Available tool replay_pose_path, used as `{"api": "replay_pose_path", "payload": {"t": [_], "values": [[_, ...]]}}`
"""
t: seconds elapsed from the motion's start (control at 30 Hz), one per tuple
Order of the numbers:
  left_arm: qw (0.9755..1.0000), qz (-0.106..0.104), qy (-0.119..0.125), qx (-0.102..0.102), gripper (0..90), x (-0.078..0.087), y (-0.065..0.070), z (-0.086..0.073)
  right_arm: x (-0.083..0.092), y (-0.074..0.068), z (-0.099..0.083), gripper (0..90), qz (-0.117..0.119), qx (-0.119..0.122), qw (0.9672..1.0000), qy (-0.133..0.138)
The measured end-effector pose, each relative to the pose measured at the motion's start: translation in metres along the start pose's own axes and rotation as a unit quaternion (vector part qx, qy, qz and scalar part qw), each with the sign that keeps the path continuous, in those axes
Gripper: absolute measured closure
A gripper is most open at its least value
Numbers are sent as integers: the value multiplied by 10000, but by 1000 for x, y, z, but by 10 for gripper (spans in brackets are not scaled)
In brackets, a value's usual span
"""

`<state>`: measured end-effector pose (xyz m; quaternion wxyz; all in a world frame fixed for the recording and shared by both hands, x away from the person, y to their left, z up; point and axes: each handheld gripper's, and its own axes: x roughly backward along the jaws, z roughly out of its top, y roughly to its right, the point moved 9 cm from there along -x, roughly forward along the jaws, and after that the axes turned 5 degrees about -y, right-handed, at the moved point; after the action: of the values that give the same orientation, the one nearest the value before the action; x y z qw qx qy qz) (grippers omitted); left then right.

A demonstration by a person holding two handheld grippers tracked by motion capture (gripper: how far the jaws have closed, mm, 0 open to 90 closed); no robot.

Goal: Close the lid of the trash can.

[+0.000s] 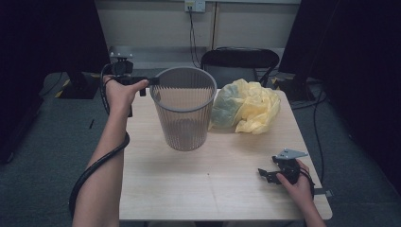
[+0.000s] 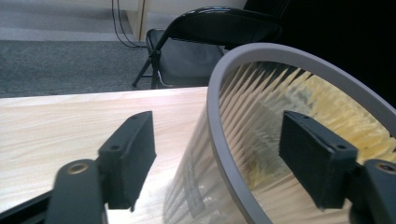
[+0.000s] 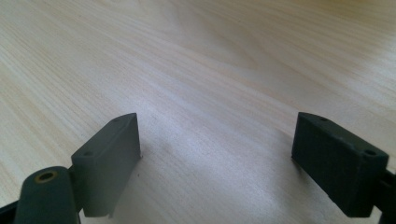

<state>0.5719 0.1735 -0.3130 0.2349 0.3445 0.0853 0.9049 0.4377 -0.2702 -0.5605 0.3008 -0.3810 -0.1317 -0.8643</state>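
A grey slatted wastebasket (image 1: 184, 109) stands upright on the wooden table (image 1: 213, 189), left of centre. My left gripper (image 1: 150, 82) is at the left side of its rim. In the left gripper view this gripper (image 2: 217, 126) is open and straddles the rim (image 2: 261, 51), one jaw outside the wall and one inside, with neither pad pressing on it. A crumpled yellow plastic bag (image 1: 246, 106) lies just right of the basket. My right gripper (image 1: 265, 174) rests low over the table's near right corner, and its jaws (image 3: 217, 126) stand open over bare wood.
A black folding chair (image 1: 239, 61) stands behind the table's far edge. Dark stands and cables flank the table on both sides. Grey carpet surrounds it. The yellow bag (image 2: 345, 112) shows through the basket's slats.
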Motion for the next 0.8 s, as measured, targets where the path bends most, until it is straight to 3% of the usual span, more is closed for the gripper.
{"api": "replay_pose_path", "payload": {"t": [0.13, 0.33, 0.57, 0.8], "values": [[10000, -74, -29, -60, 159, 3, 3, -5, 0, 0, 0, 144, 0, -1, 10000, 0], [9999, -136, -46, 40, 160, 6, 6, -7, 0, 0, 0, 144, -1, -1, 10000, 3], [9995, -259, -142, -58, 160, 11, 14, -13, 0, 0, 0, 144, 0, 1, 10000, 3], [9994, -204, -206, -192, 160, 14, 16, -21, 0, 0, 0, 144, 1, -1, 10000, 2]]}}
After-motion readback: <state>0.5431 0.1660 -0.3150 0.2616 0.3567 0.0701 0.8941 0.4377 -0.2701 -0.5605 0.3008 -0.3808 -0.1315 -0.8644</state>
